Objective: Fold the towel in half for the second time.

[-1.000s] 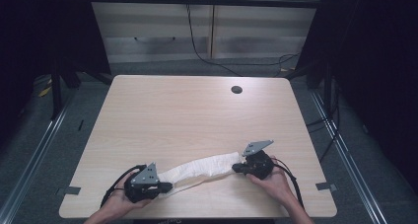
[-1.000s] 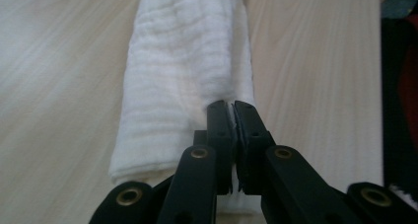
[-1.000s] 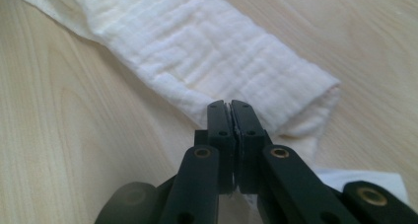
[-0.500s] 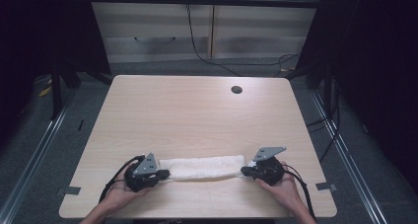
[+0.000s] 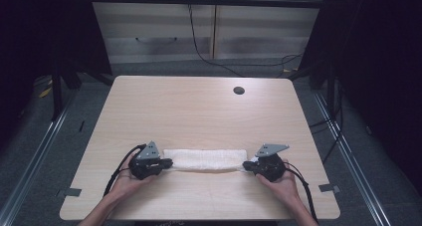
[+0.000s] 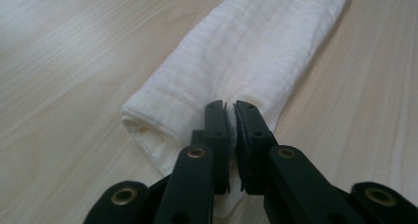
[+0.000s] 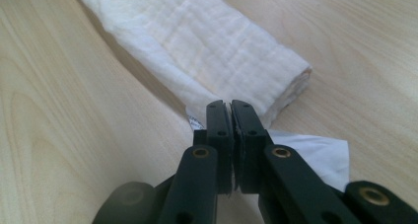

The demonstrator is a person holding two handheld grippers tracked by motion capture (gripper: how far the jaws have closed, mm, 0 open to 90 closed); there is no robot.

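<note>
Your left gripper is pinching one end of the folded white towel, and your right gripper is pinching the other, both sets of jaws having just eased slightly. The towel is lying stretched between them near the table's front edge.

towel far end cut off, forearms cropped

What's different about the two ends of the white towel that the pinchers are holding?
The left end of the towel is a plain folded bundle; the right end has a thin flap with a small tag sticking out. The left gripper bites into the bundle, the right gripper pinches that flap. Both grippers are shut on cloth, and both ends lie on the table.
</note>
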